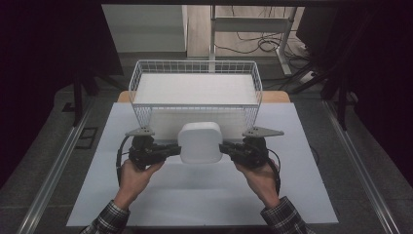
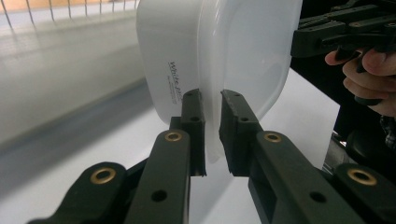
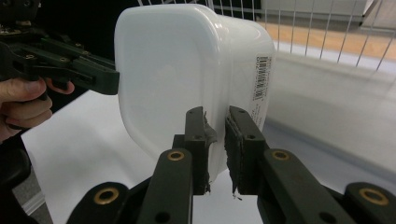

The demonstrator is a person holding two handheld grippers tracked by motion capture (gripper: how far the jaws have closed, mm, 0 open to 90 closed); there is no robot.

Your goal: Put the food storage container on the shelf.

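A pale table [image 1: 146,204] sat mid-frame, a white wire basket [image 1: 195,68] above centre, dark room around. Both hands came up from the bottom edge, the left gripper [image 1: 171,150] and right gripper [image 1: 225,148] each clamped on opposite rims of the white container [image 1: 198,142], held level at centre, base upward.

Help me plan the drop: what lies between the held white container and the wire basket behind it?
Nothing: in the high view the white container, clamped by both grippers, hangs just before the wire basket with nothing between them.
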